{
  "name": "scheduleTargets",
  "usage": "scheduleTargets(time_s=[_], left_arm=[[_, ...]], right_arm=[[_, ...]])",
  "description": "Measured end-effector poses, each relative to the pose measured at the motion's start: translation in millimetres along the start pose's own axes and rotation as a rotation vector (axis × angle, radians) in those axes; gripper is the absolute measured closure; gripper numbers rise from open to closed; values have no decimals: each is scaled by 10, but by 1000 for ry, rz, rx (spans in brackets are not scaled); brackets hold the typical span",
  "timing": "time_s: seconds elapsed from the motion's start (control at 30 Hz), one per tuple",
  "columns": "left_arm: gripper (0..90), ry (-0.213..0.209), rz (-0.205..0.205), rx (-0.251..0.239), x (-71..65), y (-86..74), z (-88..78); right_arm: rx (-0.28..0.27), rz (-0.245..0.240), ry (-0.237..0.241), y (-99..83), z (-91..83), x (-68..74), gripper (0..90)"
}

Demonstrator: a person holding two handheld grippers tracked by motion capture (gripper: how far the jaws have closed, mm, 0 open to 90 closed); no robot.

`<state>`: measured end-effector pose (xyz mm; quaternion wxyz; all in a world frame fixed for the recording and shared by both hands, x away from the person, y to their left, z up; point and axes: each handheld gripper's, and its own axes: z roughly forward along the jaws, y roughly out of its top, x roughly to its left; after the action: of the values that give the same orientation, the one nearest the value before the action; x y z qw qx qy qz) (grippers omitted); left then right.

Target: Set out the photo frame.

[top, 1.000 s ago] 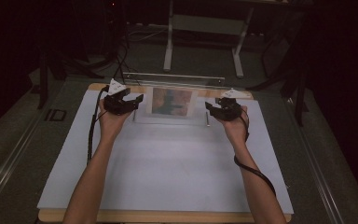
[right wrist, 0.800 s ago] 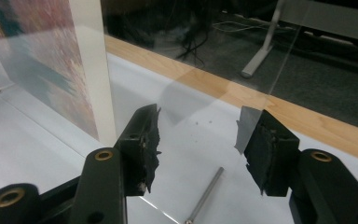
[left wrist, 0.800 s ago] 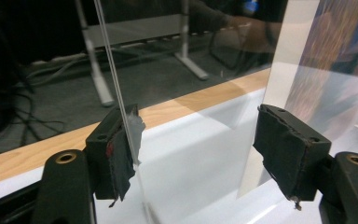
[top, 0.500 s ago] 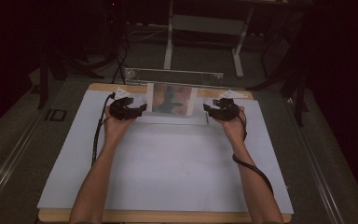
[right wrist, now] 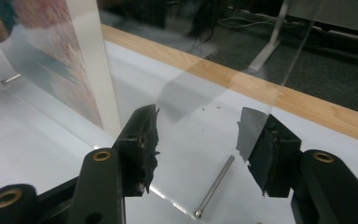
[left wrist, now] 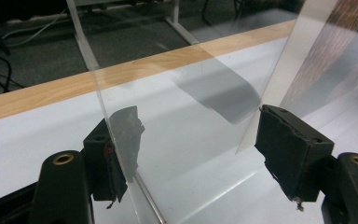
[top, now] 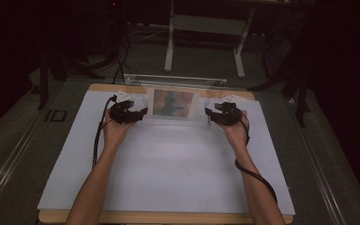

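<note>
A clear acrylic picture stand [top: 178, 80] holds a colourful print [top: 173, 103] upright at the far side of the white mat [top: 168, 164]. My left gripper [top: 140, 112] is at the stand's left end. In the left gripper view its jaws have just been opening, and the left gripper [left wrist: 200, 149] stands open. The clear sheet [left wrist: 191, 88] rises between the jaws, close to the left pad [left wrist: 121, 149]. My right gripper [top: 209, 114] is at the stand's right end. The right gripper [right wrist: 198, 140] is also open around the clear sheet [right wrist: 223, 60], with the print [right wrist: 74, 70] to its left.
The mat lies on a wooden tabletop [top: 168, 217]. A thin metal pin [right wrist: 214, 186] lies on the mat between the right jaws, and another rod [left wrist: 147, 203] sits by the left jaw. Desk legs [top: 168, 47] and cables stand on the dark floor beyond.
My left gripper has sunk a little toward the mat at the stand's left end. The print looks narrower and more upright than a second ago. The right hand has stayed put.
</note>
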<state>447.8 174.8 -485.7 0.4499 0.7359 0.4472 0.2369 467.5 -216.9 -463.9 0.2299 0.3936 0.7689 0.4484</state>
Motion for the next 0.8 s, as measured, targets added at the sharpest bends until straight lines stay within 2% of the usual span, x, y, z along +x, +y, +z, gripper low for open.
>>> scheduleTargets(time_s=[0.17,0.4,0.63,0.8], left_arm=[[301,-5,-8,7,-57,-26,-75],[301,4,10,12,-177,-98,-269],[309,-5,-26,26,-282,-162,-470],[315,-27,-41,45,-349,-211,-560]], right_arm=[[15,8,-7,-19,-98,71,466],[21,16,-9,-109,-253,202,466],[24,13,8,-123,-412,308,461],[40,31,15,-167,-526,370,459]])
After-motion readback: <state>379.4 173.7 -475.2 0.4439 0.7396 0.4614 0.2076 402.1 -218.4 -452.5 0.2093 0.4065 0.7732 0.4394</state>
